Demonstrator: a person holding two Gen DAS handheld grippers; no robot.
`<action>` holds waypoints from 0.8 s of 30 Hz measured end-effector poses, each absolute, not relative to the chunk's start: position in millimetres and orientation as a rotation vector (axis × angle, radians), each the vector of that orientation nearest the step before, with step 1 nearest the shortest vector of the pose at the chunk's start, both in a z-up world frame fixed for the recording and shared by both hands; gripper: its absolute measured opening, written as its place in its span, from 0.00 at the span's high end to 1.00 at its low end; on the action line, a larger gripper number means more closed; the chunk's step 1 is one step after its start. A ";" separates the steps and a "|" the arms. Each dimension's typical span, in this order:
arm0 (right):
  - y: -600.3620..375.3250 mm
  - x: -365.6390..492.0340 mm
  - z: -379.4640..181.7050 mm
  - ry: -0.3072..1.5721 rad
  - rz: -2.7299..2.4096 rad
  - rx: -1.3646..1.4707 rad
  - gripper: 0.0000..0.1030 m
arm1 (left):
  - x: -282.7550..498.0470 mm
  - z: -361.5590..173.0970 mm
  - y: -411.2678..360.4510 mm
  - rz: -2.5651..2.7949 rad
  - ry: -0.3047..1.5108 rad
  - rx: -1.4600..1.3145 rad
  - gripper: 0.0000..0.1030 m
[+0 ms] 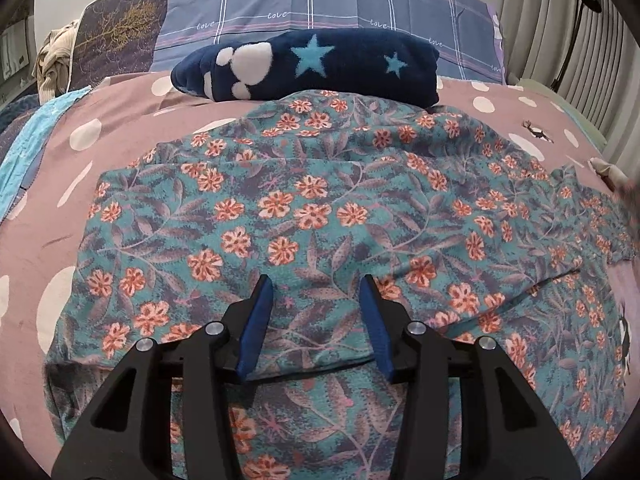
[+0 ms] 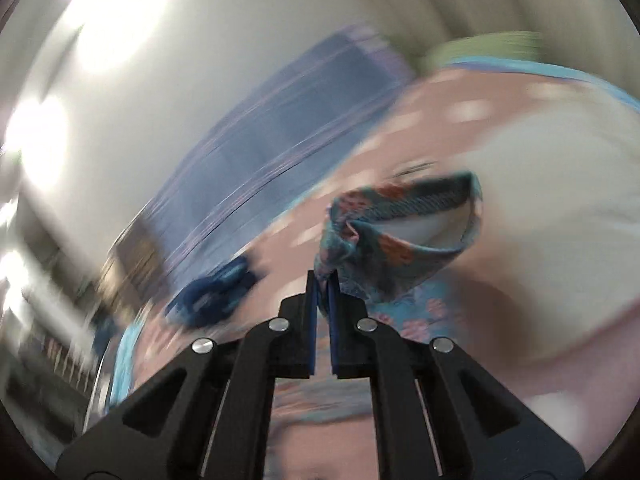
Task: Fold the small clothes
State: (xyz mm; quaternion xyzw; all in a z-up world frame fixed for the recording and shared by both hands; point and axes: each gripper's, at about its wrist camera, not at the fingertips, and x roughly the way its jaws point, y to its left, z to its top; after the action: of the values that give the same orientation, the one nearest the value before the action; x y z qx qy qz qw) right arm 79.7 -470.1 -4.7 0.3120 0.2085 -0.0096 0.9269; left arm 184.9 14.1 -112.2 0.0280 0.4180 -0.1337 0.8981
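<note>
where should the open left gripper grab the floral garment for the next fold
The left gripper hangs open over the flat middle of the floral garment, where nothing stands up to pinch. Probably better the garment's left edge, coming in low from the bedsheet side so one finger slips under. The right gripper is shut on a hemmed end.

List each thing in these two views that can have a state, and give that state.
Floral garment: spread on the bed, one part lifted.
Left hand-held gripper: open, above the garment, holding nothing.
Right hand-held gripper: shut on a bunch of the garment.
Navy star blanket: folded, beyond the garment.
</note>
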 end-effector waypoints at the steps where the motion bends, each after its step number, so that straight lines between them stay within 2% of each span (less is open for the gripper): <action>1: -431.5 99.6 -1.4 0.452 0.077 0.588 0.95 | 184.9 -112.2 15.1 -0.282 0.865 0.050 0.53; 4: -350.4 136.7 -3.6 0.517 0.283 0.509 0.95 | 185.8 -112.2 19.0 -0.301 0.865 0.018 0.52; 7: -262.5 171.8 -27.5 0.625 0.461 0.429 0.95 | 185.6 -111.9 23.7 -0.321 0.863 -0.018 0.51; 10: -213.9 184.2 -58.8 0.724 0.509 0.341 0.95 | 186.4 -111.7 35.1 -0.365 0.856 -0.102 0.51; 14: -186.7 190.0 -97.6 0.834 0.538 0.265 0.92 | 186.4 -109.6 54.5 -0.456 0.838 -0.258 0.51; 19: -176.8 176.6 -108.1 0.839 0.565 0.222 0.84 | 177.5 -96.4 41.0 -0.637 0.832 -0.336 0.51; 24: -170.2 164.1 -111.0 0.839 0.602 0.203 0.73 | 181.7 -100.8 4.2 -0.714 0.933 -0.312 0.42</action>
State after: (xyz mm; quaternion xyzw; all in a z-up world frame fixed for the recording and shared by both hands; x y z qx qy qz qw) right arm 164.1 -170.2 -111.0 0.0970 0.4006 0.2872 0.8647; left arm 181.7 4.2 -100.8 -0.1466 0.4382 -0.3356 0.8209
